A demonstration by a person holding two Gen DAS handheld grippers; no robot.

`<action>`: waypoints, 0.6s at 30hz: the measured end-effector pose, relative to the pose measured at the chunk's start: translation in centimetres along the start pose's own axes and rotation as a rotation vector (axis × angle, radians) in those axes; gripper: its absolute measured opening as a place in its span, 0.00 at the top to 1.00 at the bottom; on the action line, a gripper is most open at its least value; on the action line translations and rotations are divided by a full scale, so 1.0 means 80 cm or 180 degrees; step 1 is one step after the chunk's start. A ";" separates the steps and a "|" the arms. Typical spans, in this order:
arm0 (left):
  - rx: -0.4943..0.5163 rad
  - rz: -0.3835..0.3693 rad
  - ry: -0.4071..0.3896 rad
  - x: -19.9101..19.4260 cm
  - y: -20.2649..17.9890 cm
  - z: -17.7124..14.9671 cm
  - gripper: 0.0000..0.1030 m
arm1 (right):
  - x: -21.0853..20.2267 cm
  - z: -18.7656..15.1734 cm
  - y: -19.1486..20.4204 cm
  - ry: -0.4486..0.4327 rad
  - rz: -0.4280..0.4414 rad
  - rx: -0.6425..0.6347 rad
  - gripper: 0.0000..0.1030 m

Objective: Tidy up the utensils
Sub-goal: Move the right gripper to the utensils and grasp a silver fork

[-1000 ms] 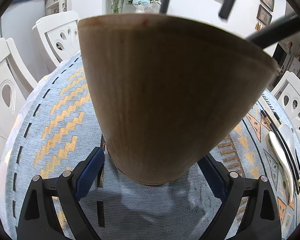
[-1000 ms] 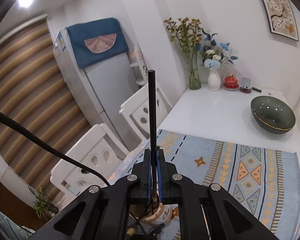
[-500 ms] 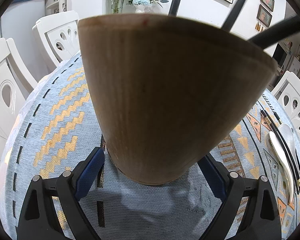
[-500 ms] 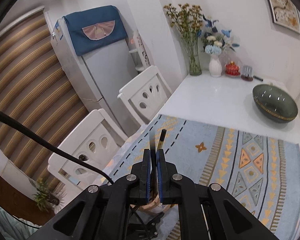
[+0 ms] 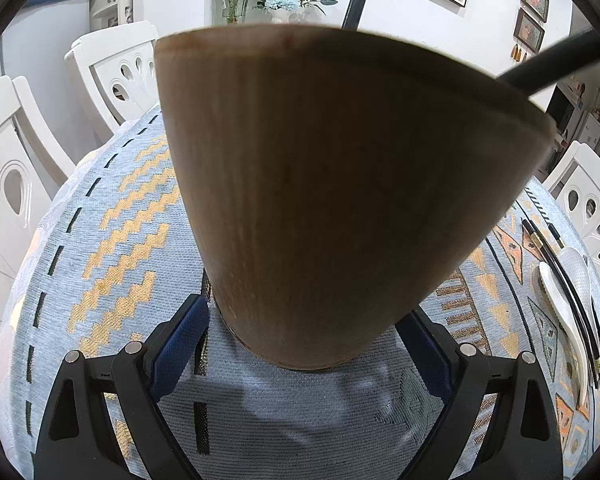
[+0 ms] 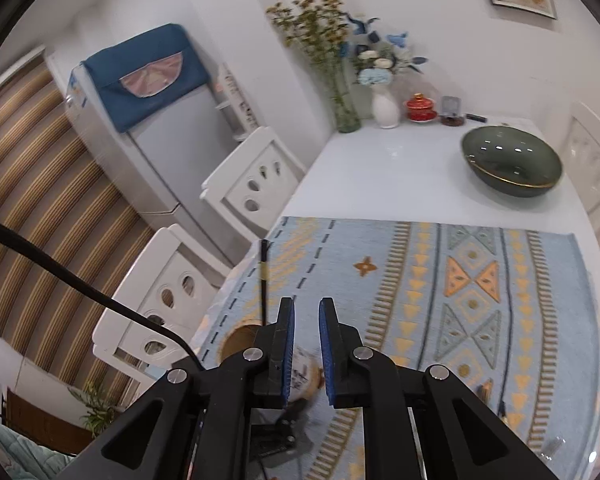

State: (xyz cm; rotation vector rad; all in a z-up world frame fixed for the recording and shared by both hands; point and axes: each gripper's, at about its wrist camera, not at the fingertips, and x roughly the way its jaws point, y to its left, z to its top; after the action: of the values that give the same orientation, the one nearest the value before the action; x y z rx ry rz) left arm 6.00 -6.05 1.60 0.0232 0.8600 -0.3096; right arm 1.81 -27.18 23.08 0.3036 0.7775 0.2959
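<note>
My left tongs (image 5: 308, 344) clamp the wooden holder (image 5: 340, 184), which blocks most of the desk (image 5: 100, 240). My right tongs (image 6: 306, 344), just parting, hold nothing; 1 chopstick (image 6: 264, 276) stands in the holder.

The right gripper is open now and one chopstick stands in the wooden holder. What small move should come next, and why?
Probably lift the right gripper clear and turn toward the utensils lying on the cloth. Its jaws have just opened with nothing between them, the chopstick stands in the wooden holder, and the left gripper steadies it.
</note>
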 end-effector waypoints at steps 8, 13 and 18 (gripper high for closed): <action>0.0004 0.0007 -0.0004 -0.001 0.000 0.001 0.08 | -0.054 -0.012 -0.030 -0.0191 -0.0248 0.0220 0.88; 0.0005 0.0009 -0.0005 -0.001 0.000 0.001 0.08 | -0.091 -0.020 -0.043 -0.0355 -0.0398 0.0318 0.68; 0.0005 0.0007 -0.0004 -0.001 0.000 0.001 0.08 | -0.119 -0.036 -0.055 -0.0509 -0.0559 0.0439 0.51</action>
State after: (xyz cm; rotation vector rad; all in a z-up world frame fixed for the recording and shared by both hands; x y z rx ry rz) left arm 6.02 -6.00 1.71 0.0253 0.8583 -0.3080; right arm -6.04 -34.28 25.52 0.3814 0.6627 0.0515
